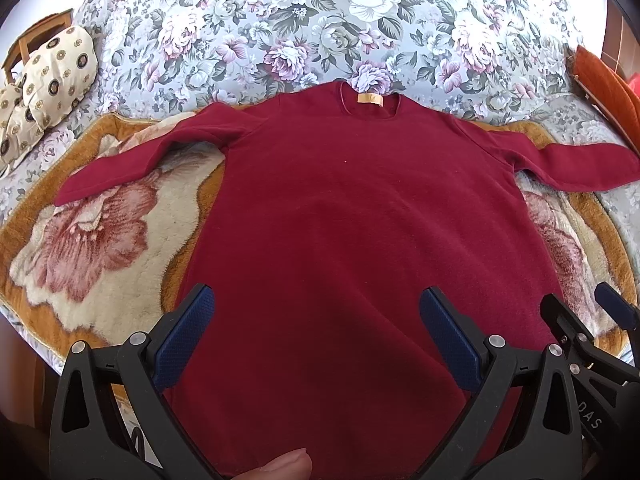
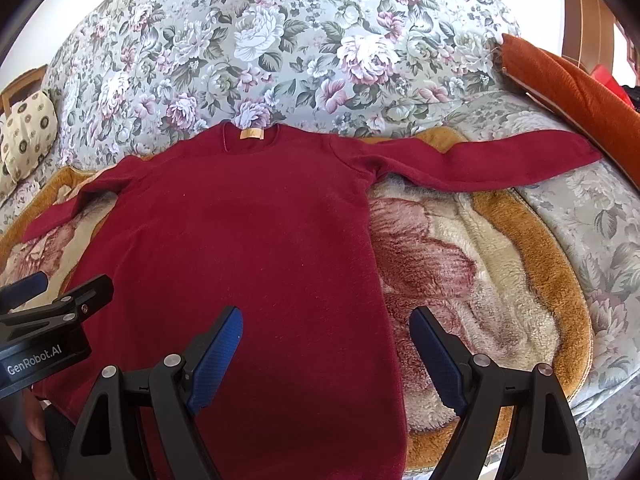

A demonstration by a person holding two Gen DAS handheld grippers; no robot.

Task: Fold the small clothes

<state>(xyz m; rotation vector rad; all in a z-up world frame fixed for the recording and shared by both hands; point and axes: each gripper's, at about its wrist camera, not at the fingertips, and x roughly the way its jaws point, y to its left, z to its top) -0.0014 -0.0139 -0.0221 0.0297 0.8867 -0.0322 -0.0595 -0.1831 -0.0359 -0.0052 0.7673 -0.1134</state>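
A small dark red long-sleeved sweater [image 1: 340, 200] lies flat on a bed, collar away from me, both sleeves spread out; it also shows in the right wrist view [image 2: 248, 240]. An orange label [image 1: 370, 99] sits inside the collar. My left gripper [image 1: 316, 300] is open and empty, above the sweater's lower left part. My right gripper [image 2: 326, 320] is open and empty, above the sweater's lower right edge. The right gripper shows at the right edge of the left wrist view [image 1: 580, 316], and the left gripper at the left edge of the right wrist view [image 2: 60, 296].
The sweater rests on a fleecy orange-and-cream blanket [image 1: 100, 240] with a pink flower, over a floral bedspread [image 1: 320, 20]. A cream patterned pillow [image 1: 52, 76] lies far left. An orange cushion [image 2: 568, 84] lies far right.
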